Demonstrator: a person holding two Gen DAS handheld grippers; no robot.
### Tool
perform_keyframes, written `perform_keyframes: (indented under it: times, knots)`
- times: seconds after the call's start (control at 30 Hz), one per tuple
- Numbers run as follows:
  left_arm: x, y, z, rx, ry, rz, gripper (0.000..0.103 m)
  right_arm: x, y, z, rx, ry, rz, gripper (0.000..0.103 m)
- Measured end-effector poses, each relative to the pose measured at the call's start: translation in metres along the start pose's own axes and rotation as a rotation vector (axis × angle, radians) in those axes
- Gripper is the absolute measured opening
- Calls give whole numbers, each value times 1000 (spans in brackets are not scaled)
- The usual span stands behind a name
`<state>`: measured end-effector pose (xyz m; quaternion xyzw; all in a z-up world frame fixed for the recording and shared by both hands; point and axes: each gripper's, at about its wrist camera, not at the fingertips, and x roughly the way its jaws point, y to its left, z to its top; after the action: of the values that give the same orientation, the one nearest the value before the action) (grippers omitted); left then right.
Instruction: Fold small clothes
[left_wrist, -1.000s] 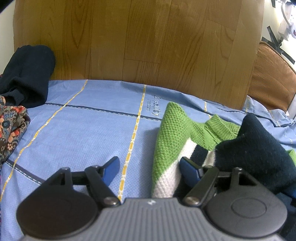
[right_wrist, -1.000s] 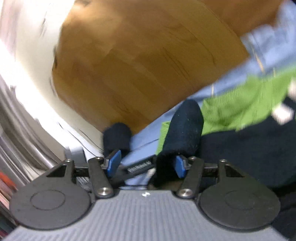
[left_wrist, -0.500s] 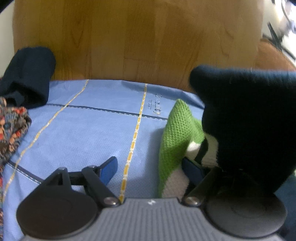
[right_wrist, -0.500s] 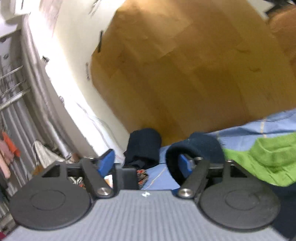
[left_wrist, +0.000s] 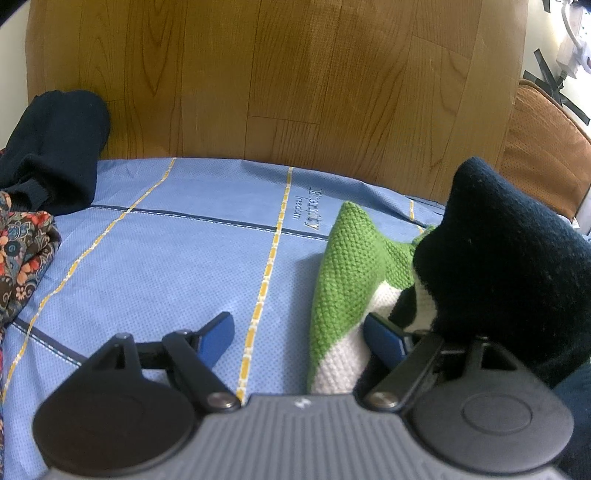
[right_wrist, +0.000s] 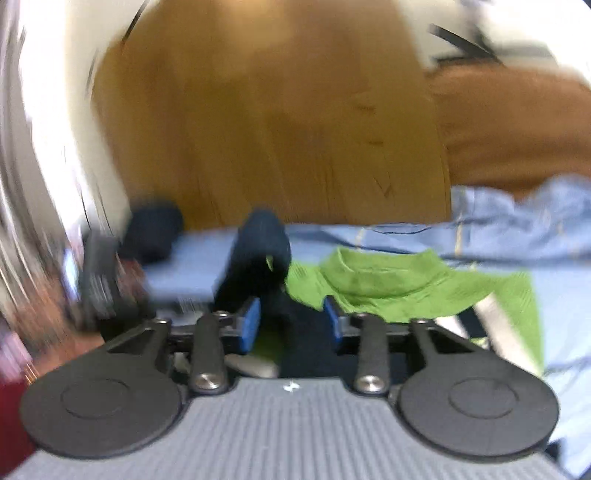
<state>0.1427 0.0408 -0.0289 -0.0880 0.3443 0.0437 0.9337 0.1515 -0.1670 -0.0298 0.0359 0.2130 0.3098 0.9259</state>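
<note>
A knitted sweater in green, white and navy (left_wrist: 351, 266) lies on the blue bedsheet (left_wrist: 177, 258). Its navy sleeve (left_wrist: 506, 258) stands bunched up at the right of the left wrist view. My left gripper (left_wrist: 299, 336) is open and low over the sheet, its right finger against the sweater's edge. In the blurred right wrist view the green collar part (right_wrist: 388, 284) lies spread ahead. My right gripper (right_wrist: 291, 321) is partly open with the navy sleeve (right_wrist: 262, 254) rising between its fingers; the jaws do not press it.
A wooden headboard (left_wrist: 277, 85) stands behind the bed. A dark navy garment (left_wrist: 51, 147) and a floral cloth (left_wrist: 22, 254) lie at the left edge. A brown cushion (left_wrist: 546, 162) is at the far right.
The right gripper swung fast, its view turning down and to the right, with its jaws now closer together. The navy sleeve dropped lower in the left wrist view. The left gripper stayed put.
</note>
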Motion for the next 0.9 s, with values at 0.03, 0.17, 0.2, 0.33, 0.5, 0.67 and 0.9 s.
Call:
perform_keyframes:
  times: [0.03,0.17,0.2,0.33,0.5,0.67,0.9]
  knots:
    - [0,0,0,0,0,0,80,2,9,-4,-94,24,-36,34]
    - [0,0,1,-3,1,-3,80,29,30,-15,-353,76,-151,34]
    - [0,0,0,-7,1,-7,81,37,32,-17,-398,93,-166,34]
    - [-1,7,2,-40,2,-35,82,72,36,-8,-386,134,-155,13]
    - [-6,45,12,-260,-4,-120,82,59,25,24,-81,28,-29,10]
    - [-23,61,14,-352,-98,-148,80,28,-14,43,318,-66,211,10]
    - [-43,28,8,-205,-182,-197,80,-11,-45,16,559,-58,244,9]
